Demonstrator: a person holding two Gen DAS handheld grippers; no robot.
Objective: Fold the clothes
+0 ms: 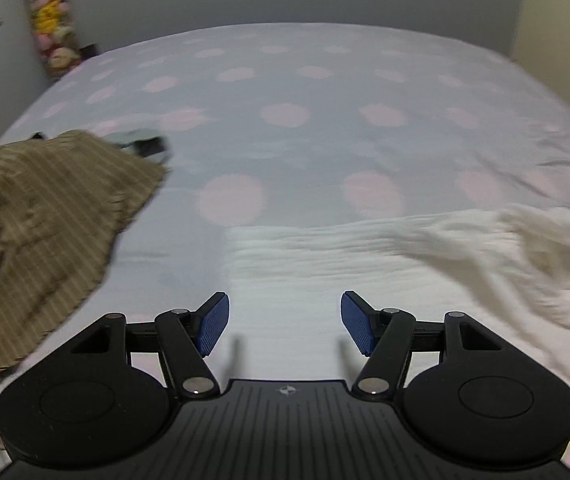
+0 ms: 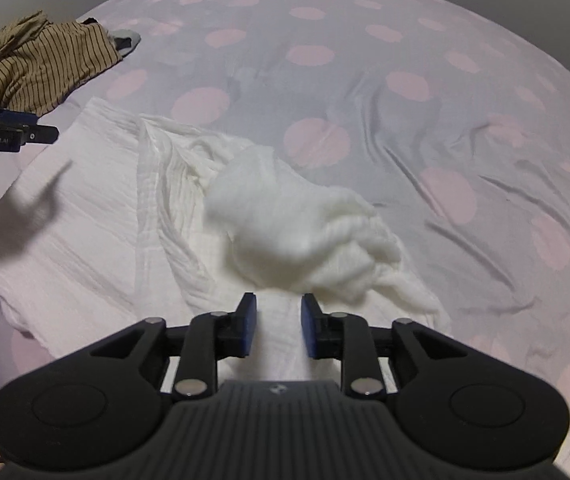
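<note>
A white crinkled garment (image 2: 133,208) lies partly spread on the bed, with its right part bunched and lifted (image 2: 285,220). It also shows in the left wrist view (image 1: 345,256). My left gripper (image 1: 284,322) is open and empty, hovering just above the garment's flat left part. It shows at the left edge of the right wrist view (image 2: 25,130). My right gripper (image 2: 278,322) has its jaws a narrow gap apart, with white cloth running between the pads up into the bunched, blurred fold. Whether the pads pinch the cloth is unclear.
A brown striped garment (image 1: 37,216) lies heaped on the left of the bed, also in the right wrist view (image 2: 41,68), with a small grey item (image 2: 127,40) beside it. The bed sheet (image 2: 405,80) is lilac with pink dots and wrinkled on the right.
</note>
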